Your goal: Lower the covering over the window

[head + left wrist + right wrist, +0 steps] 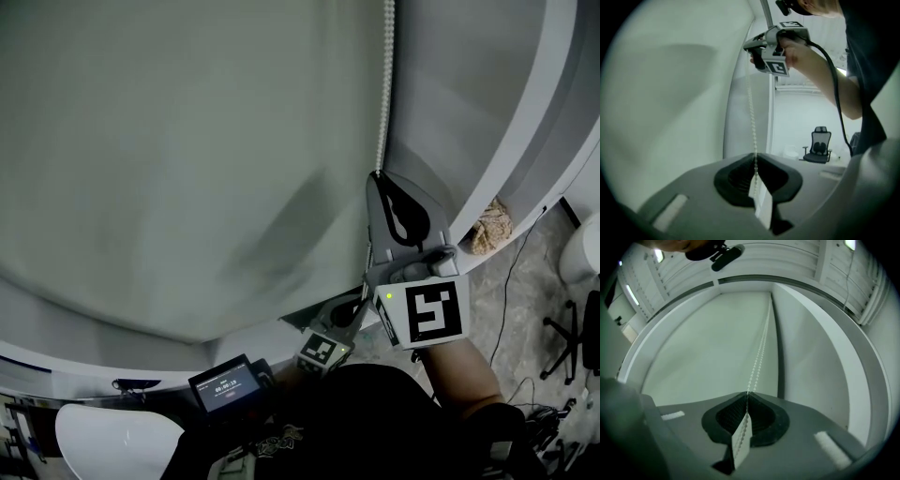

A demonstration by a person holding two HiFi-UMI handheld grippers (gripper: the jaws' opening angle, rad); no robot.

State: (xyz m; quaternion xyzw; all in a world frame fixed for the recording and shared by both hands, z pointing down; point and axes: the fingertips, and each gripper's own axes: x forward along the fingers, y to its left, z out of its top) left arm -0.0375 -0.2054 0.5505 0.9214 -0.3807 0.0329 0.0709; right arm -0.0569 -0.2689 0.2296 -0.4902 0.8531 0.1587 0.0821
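Observation:
A grey-green roller blind (187,141) hangs over the window. Its white bead chain (384,84) runs down along the blind's right edge. My right gripper (377,176) is shut on the chain, and in the right gripper view two strands of the chain (759,352) rise from the closed tips (747,393). My left gripper (362,286) sits lower, partly hidden under the right one. In the left gripper view its jaws (755,157) are shut on the chain (751,108), which goes straight up to the right gripper (746,46), held by a hand.
A white window frame (525,122) curves along the blind's right side, with a crumpled cloth (489,228) at its foot. A small screen device (230,384) sits at my lower left. A black office chair (818,145) stands further back in the room, and cables lie on the floor (511,300).

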